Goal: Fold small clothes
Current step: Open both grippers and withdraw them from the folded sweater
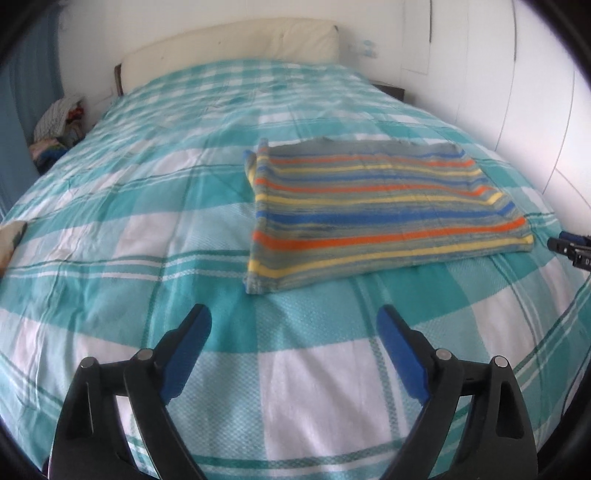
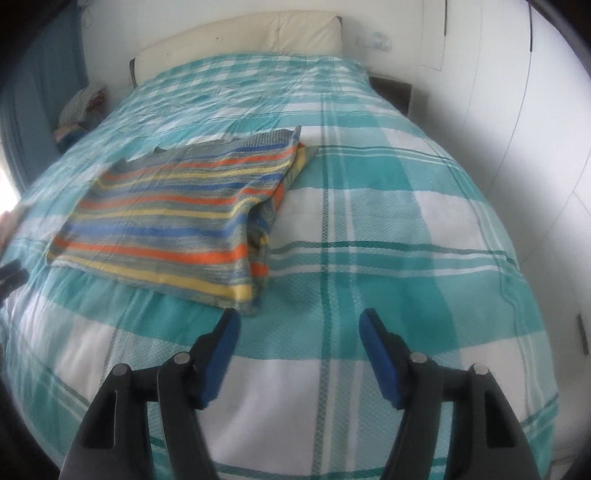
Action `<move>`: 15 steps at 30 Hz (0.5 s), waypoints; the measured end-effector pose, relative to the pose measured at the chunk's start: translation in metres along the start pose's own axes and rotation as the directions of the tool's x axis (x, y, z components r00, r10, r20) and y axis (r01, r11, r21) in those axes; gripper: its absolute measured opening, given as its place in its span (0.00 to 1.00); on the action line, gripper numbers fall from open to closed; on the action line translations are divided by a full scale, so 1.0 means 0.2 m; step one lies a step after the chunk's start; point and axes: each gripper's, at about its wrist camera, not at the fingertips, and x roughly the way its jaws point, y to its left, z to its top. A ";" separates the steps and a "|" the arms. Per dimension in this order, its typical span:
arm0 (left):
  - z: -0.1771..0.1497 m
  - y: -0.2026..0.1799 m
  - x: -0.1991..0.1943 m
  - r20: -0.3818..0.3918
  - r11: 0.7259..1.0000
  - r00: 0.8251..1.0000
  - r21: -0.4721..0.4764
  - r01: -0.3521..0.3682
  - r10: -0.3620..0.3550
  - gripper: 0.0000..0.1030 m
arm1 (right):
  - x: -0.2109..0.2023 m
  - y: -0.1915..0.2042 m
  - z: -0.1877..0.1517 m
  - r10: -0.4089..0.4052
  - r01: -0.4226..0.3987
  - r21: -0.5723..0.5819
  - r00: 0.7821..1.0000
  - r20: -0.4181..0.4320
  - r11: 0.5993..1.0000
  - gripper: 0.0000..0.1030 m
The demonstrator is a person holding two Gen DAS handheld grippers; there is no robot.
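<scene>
Both jaws wide and empty near the bed (image 1: pixel 110 236) foot edge; risks dragging folded striped garment (image 1: pixel 373 206) layers apart.

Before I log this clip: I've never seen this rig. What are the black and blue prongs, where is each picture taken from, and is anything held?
No robot here: a person carries a hand-held two-finger tool in each hand, each with a fisheye camera looking along its fingers. One picture is from the left tool, the other from the right tool. Both stand open over a teal checked bedspread and hold nothing. A striped garment, already folded into a rectangle, lies flat on the bed ahead of them, untouched. A cream headboard stands at the far end, and a pile of clothes sits beside the bed.
</scene>
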 end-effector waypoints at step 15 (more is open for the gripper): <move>-0.15 -0.06 0.11 -0.033 1.000 0.999 -0.017 -0.015 0.015 0.96 | 0.10 0.03 -0.07 -0.125 0.126 -0.042 0.992 0.028 0.991 0.64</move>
